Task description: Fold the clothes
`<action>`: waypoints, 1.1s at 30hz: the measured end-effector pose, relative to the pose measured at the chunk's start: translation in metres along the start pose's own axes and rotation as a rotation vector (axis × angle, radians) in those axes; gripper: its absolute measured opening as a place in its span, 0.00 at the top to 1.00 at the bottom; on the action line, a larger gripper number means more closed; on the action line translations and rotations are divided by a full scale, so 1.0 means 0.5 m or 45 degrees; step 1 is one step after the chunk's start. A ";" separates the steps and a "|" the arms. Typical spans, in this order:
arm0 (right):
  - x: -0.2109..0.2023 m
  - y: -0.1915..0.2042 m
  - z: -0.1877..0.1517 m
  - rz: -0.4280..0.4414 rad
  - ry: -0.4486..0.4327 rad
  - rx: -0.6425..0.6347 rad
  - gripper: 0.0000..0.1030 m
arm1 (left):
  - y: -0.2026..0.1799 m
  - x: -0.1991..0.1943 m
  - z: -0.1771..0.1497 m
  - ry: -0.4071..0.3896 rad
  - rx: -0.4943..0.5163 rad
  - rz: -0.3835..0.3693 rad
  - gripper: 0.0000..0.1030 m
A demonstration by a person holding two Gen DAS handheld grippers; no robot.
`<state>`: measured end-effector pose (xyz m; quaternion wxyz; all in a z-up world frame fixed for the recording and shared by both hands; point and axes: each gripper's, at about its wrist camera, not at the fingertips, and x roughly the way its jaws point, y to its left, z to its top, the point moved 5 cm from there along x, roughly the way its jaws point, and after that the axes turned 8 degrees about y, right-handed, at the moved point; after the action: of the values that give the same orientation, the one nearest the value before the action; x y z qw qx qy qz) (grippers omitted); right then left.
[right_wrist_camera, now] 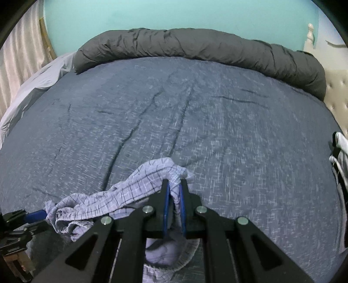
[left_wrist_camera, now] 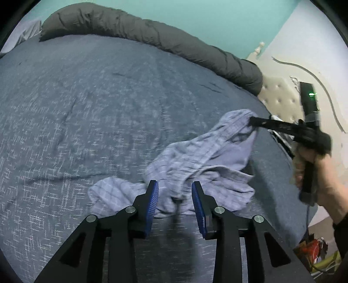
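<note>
While it lies crumpled on the bed, the checked lilac garment (left_wrist_camera: 202,165) has one end lifted off the cover: in the left wrist view it sits low and right of centre, rising toward 2 o'clock, where the right claw (left_wrist_camera: 253,122) pinches its upper edge. In the right wrist view that claw (right_wrist_camera: 174,185) is clamped on a fold of the same cloth (right_wrist_camera: 121,196), bunched fabric standing between its blue pads (right_wrist_camera: 166,196), and more of the garment hangs beneath the fingers at 6 o'clock. From there the cloth trails toward 8 o'clock, ending at the left claw (right_wrist_camera: 37,214) near the frame's edge.

Seen from its own camera, the left claw (left_wrist_camera: 175,185) stands parted, its blue pads (left_wrist_camera: 152,200) clear of the fabric on both sides, with the crumpled lower end of the garment lying just beyond and between them. Nothing is gripped there.

A hand (left_wrist_camera: 315,169) at 3 o'clock holds the right tool's handle.

Around the garment spreads the blue-grey flecked bed cover (left_wrist_camera: 87,119), creased in long lines. A rolled dark grey duvet (right_wrist_camera: 195,48) lies along the far edge at 12 o'clock, against a turquoise wall (right_wrist_camera: 152,15). A tufted cream headboard (left_wrist_camera: 280,95) shows at 2 o'clock, and a pale curtain (right_wrist_camera: 19,54) hangs at 10 o'clock in the right wrist view.
</note>
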<state>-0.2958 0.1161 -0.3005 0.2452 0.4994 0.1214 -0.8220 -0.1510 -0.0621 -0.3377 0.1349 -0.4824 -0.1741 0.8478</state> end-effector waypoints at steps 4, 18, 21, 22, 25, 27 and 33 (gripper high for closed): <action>0.017 -0.008 -0.001 0.018 0.016 0.011 0.92 | -0.028 0.014 0.000 0.020 0.036 -0.018 0.66; -0.011 -0.013 -0.011 0.071 0.020 -0.028 0.92 | 0.019 0.063 0.017 0.040 -0.040 -0.046 0.94; -0.035 -0.009 -0.013 0.074 0.006 -0.048 0.92 | 0.019 0.038 0.021 0.004 -0.031 -0.047 0.96; -0.046 -0.010 -0.013 0.074 -0.002 -0.052 0.92 | 0.020 0.028 0.022 -0.010 -0.031 -0.047 0.96; -0.094 -0.011 -0.008 0.077 -0.047 -0.068 0.92 | 0.022 -0.018 0.028 -0.067 -0.025 -0.045 0.97; -0.126 -0.009 -0.005 0.082 -0.073 -0.077 0.92 | 0.023 -0.059 0.040 -0.118 -0.040 -0.054 0.97; -0.253 0.011 0.011 0.109 -0.163 -0.119 0.92 | 0.001 -0.200 0.087 -0.249 0.003 -0.028 0.97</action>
<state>-0.2491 0.1448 -0.1861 0.3103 0.4385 0.1221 -0.8346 -0.1386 -0.1092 -0.2401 0.1272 -0.3952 -0.1906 0.8895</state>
